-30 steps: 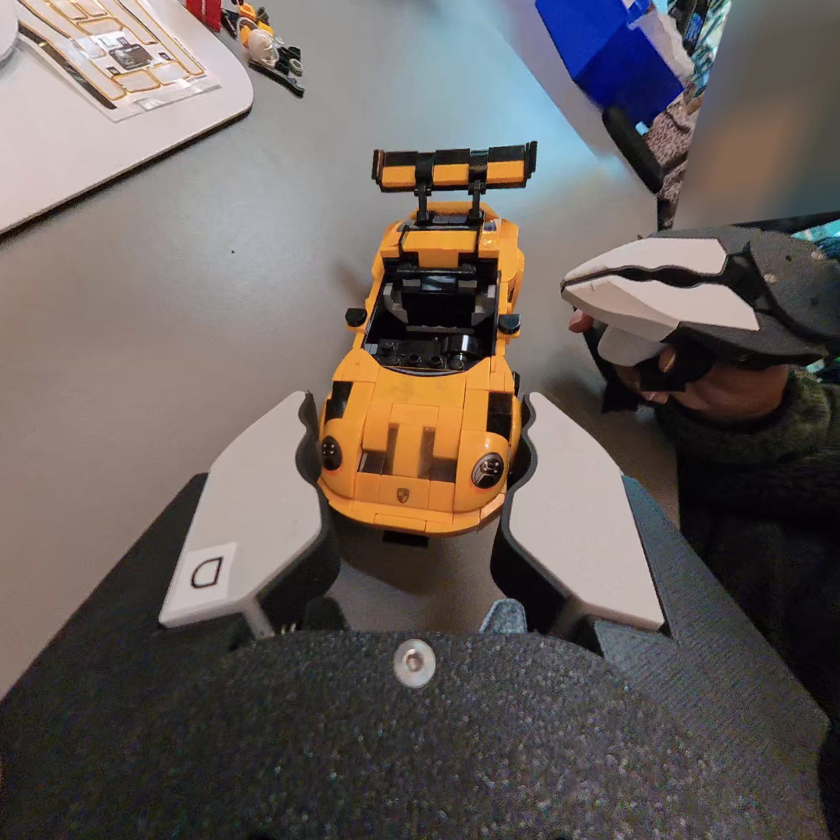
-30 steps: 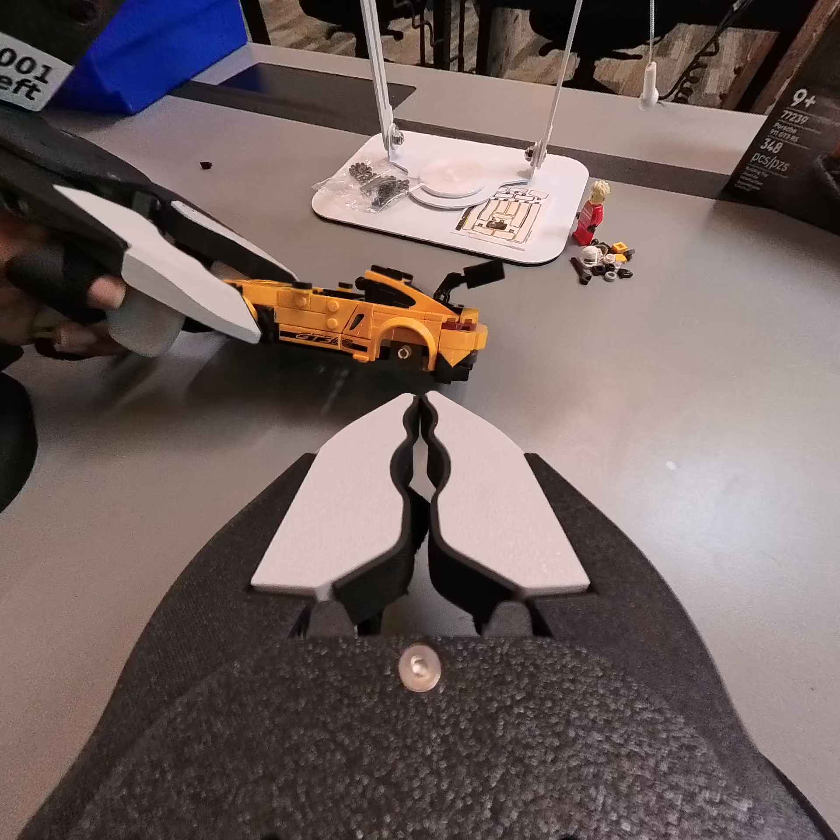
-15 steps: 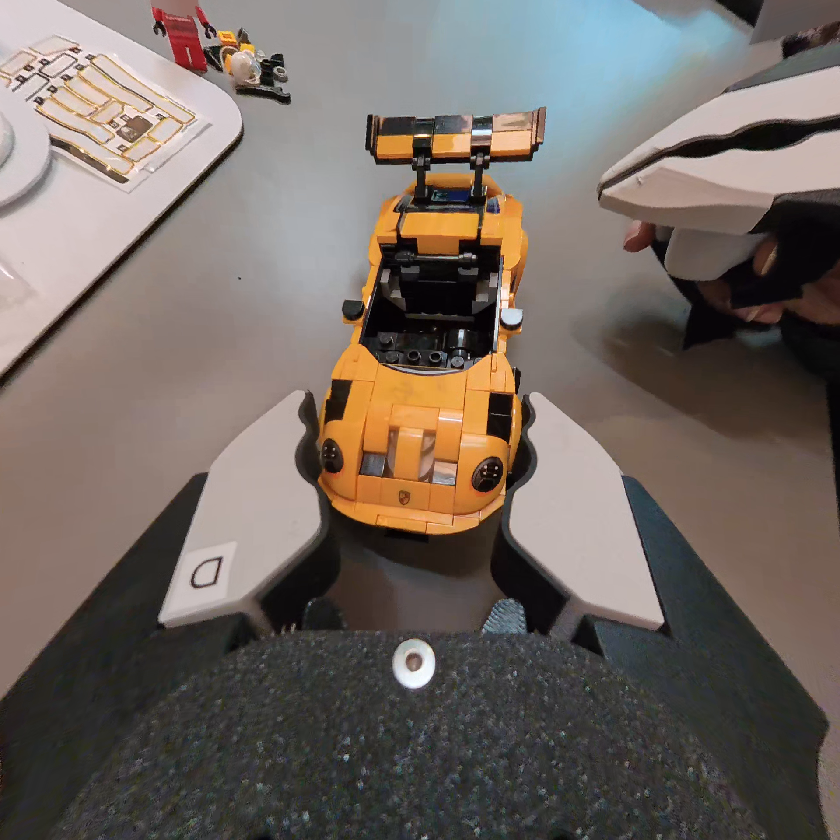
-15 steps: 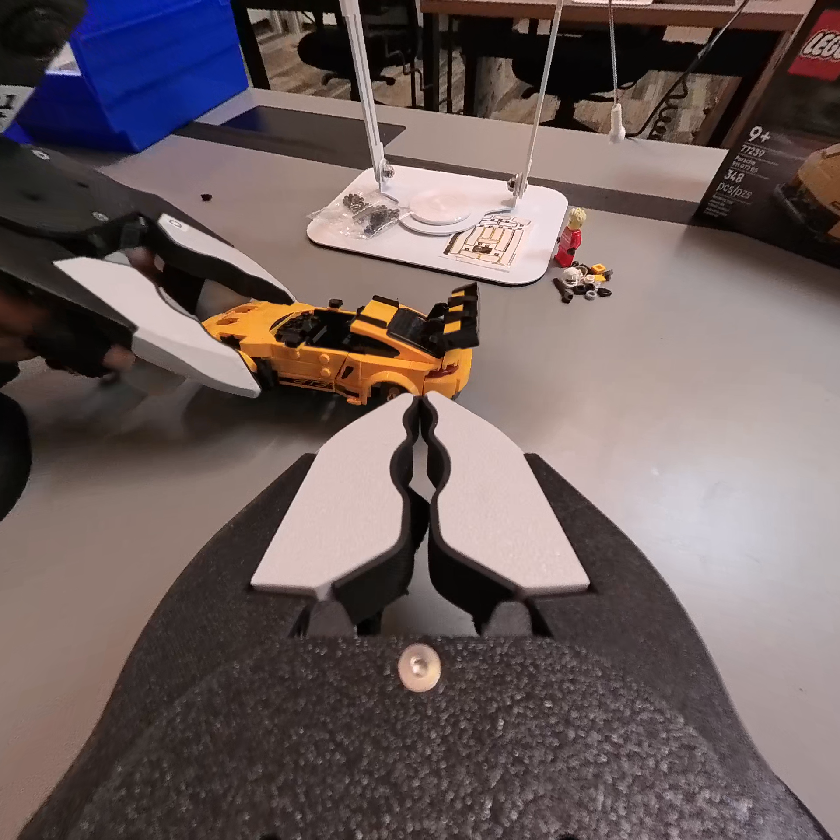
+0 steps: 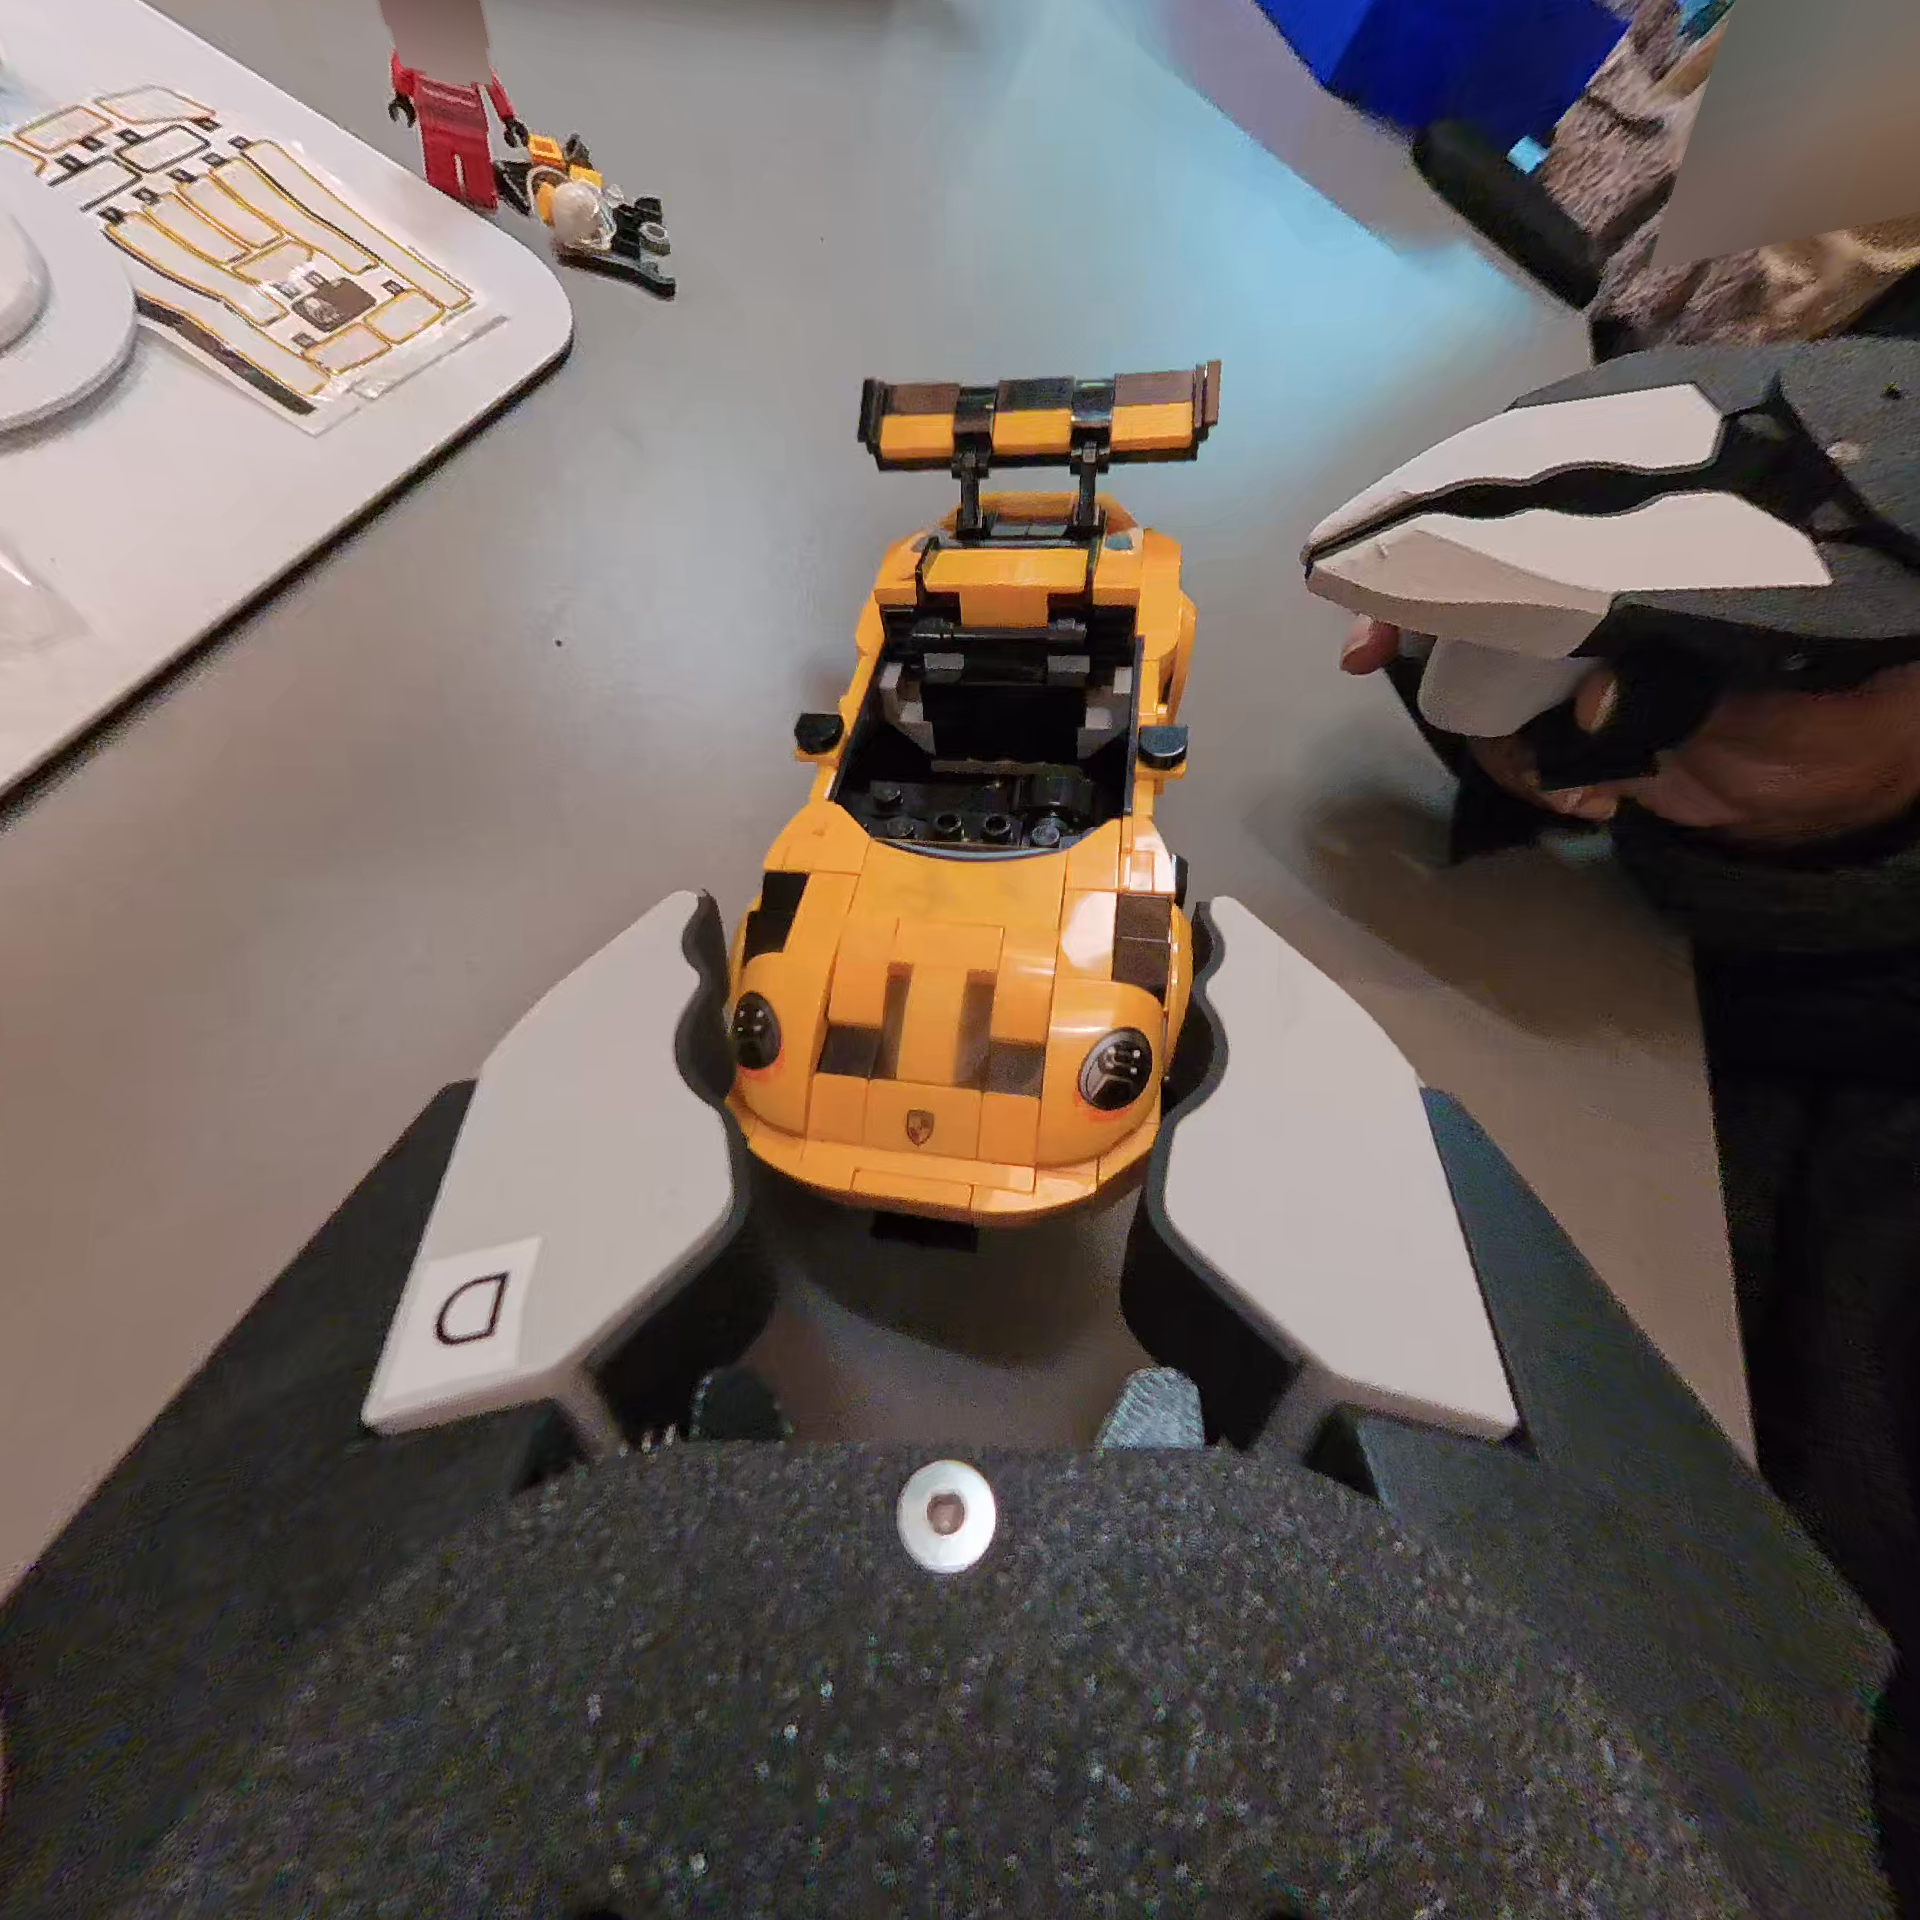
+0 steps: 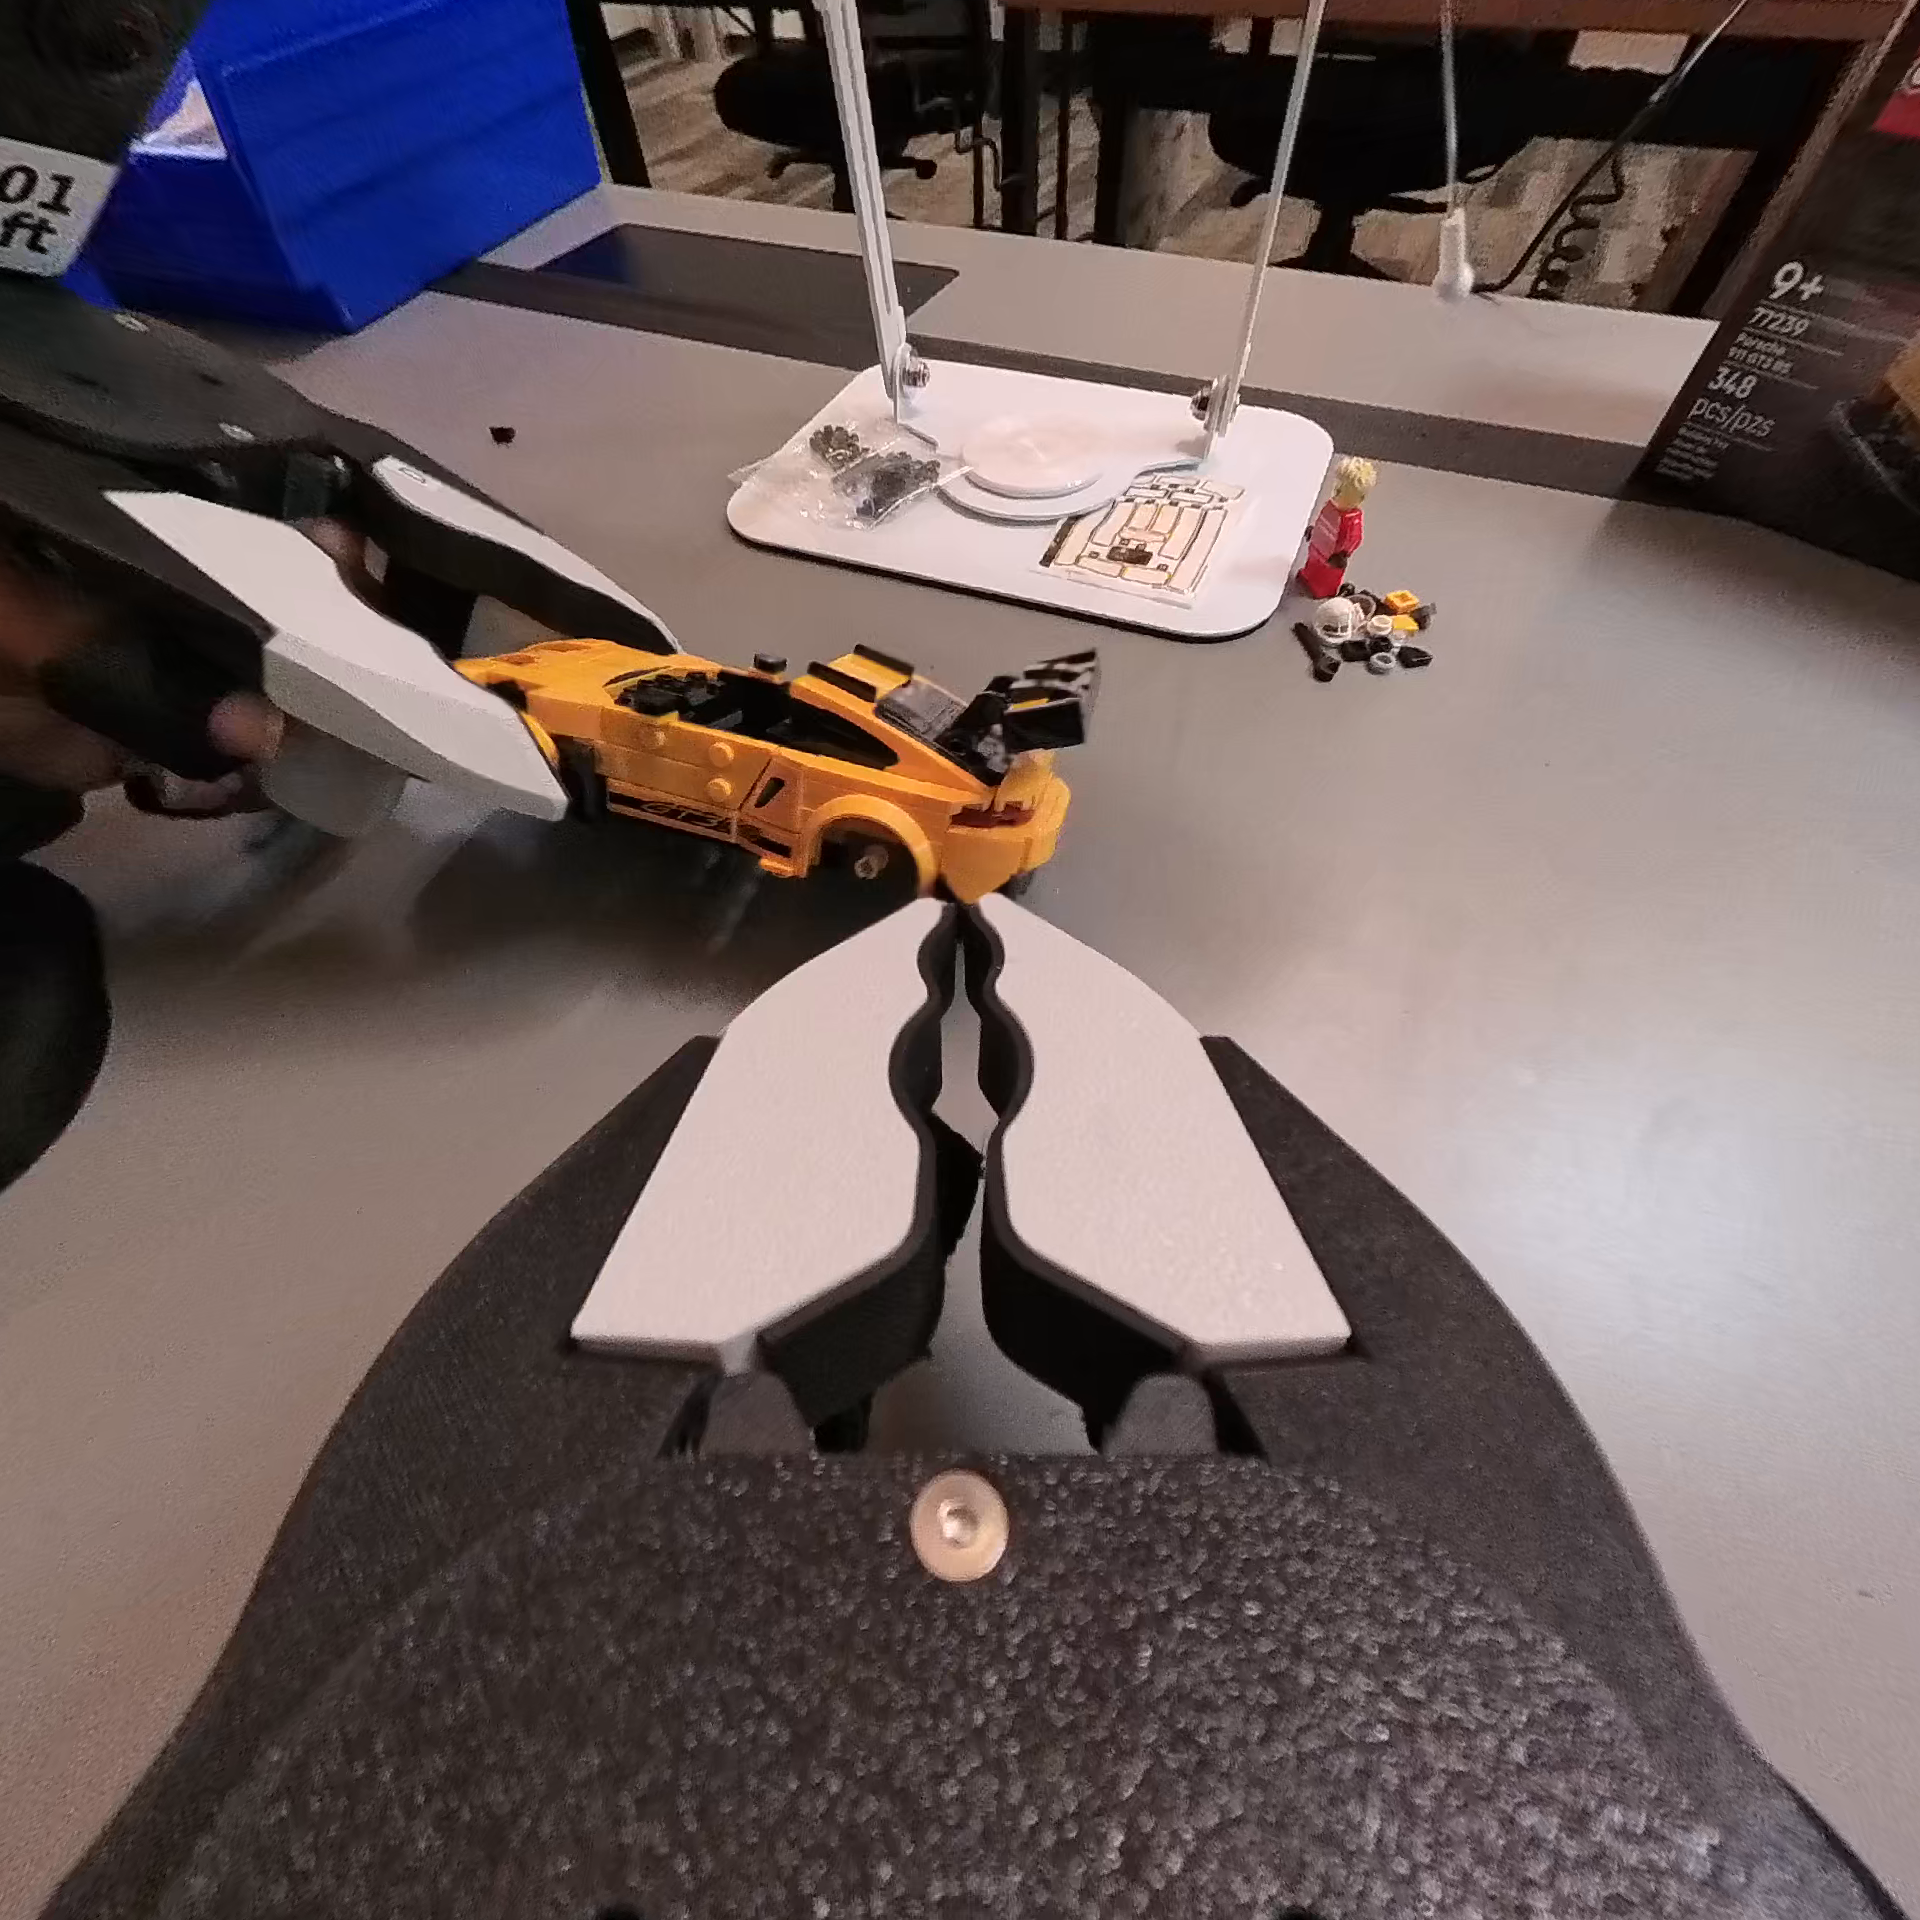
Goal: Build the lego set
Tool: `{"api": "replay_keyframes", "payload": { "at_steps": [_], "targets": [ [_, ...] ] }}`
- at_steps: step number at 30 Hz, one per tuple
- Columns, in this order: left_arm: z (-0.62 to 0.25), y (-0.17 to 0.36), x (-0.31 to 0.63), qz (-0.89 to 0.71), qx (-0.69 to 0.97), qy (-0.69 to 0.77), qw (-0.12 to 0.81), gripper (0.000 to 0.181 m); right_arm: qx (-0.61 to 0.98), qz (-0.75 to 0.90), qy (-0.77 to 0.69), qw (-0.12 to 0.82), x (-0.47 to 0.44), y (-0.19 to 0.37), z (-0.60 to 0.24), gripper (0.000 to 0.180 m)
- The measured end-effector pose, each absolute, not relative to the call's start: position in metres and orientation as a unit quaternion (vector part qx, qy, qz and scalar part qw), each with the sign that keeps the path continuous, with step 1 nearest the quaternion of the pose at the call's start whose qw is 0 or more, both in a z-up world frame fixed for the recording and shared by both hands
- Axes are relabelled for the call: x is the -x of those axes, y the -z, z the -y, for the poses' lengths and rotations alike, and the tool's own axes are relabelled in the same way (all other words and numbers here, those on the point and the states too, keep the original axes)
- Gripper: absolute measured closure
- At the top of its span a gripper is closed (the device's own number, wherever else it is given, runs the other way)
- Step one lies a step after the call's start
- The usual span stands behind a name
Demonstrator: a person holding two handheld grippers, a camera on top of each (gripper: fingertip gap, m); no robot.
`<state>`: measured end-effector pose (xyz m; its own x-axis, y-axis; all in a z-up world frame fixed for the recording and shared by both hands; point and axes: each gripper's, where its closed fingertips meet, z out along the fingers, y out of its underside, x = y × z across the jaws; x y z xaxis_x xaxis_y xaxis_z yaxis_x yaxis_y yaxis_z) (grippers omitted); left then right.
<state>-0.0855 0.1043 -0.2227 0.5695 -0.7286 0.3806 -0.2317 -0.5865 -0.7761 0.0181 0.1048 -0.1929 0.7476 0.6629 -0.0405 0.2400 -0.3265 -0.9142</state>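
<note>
Two grippers are in view. The left gripper (image 5: 951, 997) clamps the nose of the yellow lego car (image 5: 977, 831), one finger pressed against each front flank beside the headlights. The car points its front toward this gripper, its roof off, the black cockpit exposed and the striped rear wing (image 5: 1039, 421) raised at the far end. In the right wrist view the car (image 6: 810, 769) appears side-on with its rear wheel arch showing a bare axle pin; whether it rests on the grey table (image 6: 1455, 987) or is lifted slightly cannot be told.

The right gripper (image 6: 961, 914) has its fingers drawn together with only a thin wavy gap, gripping nothing; its tips sit just beside the car's rear corner. From the left wrist view it (image 5: 1320, 551) hangs off the car's right side, near but apart.

On the far table stands a white stand base (image 6: 1278, 447) bearing a sticker sheet (image 6: 1143, 540) and a clear bag of small parts (image 6: 862, 473). Just beside the base stands a red minifigure (image 6: 1335, 530) with a cluster of loose small pieces (image 6: 1366, 629). A blue bin (image 6: 343, 145) sits at far left, a dark product box (image 6: 1787, 364) at far right.
</note>
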Motion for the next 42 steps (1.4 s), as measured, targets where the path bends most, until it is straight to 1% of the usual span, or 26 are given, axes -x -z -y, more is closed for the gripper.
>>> {"api": "replay_keyframes", "payload": {
  "at_steps": [5, 9, 13, 16, 22, 28, 32, 36, 42],
  "targets": [
    [-0.1, 0.223, 0.086, -0.298, 0.808, 0.383, 0.334, 0.097, 0.788, 0.292, -0.21, 0.5, -0.018, 0.195, -0.104, 0.179],
    [-0.096, 0.224, 0.087, -0.33, 0.79, 0.409, 0.316, 0.097, 0.784, 0.31, -0.223, 0.49, -0.011, 0.196, -0.094, 0.179],
    [-0.097, 0.226, 0.09, -0.355, 0.778, 0.425, 0.298, 0.097, 0.787, 0.322, -0.252, 0.462, -0.008, 0.197, -0.077, 0.18],
    [-0.092, 0.227, 0.09, -0.384, 0.764, 0.435, 0.281, 0.097, 0.79, 0.345, -0.285, 0.419, -0.006, 0.2, -0.066, 0.18],
    [-0.089, 0.231, 0.091, -0.425, 0.747, 0.444, 0.254, 0.097, 0.794, 0.362, -0.316, 0.373, -0.012, 0.209, -0.059, 0.18],
    [-0.09, 0.232, 0.091, -0.441, 0.74, 0.445, 0.246, 0.097, 0.8, 0.366, -0.314, 0.357, -0.011, 0.215, -0.058, 0.18],
    [-0.091, 0.229, 0.09, -0.433, 0.744, 0.439, 0.258, 0.097, 0.801, 0.355, -0.313, 0.367, -0.013, 0.212, -0.062, 0.18],
    [-0.096, 0.23, 0.087, -0.416, 0.77, 0.38, 0.299, 0.097, 0.798, 0.344, -0.297, 0.396, -0.02, 0.205, -0.07, 0.18],
    [-0.094, 0.251, 0.084, -0.437, 0.804, 0.221, 0.337, 0.097, 0.796, 0.329, -0.295, 0.414, -0.025, 0.2, -0.076, 0.18]
  ]
}}
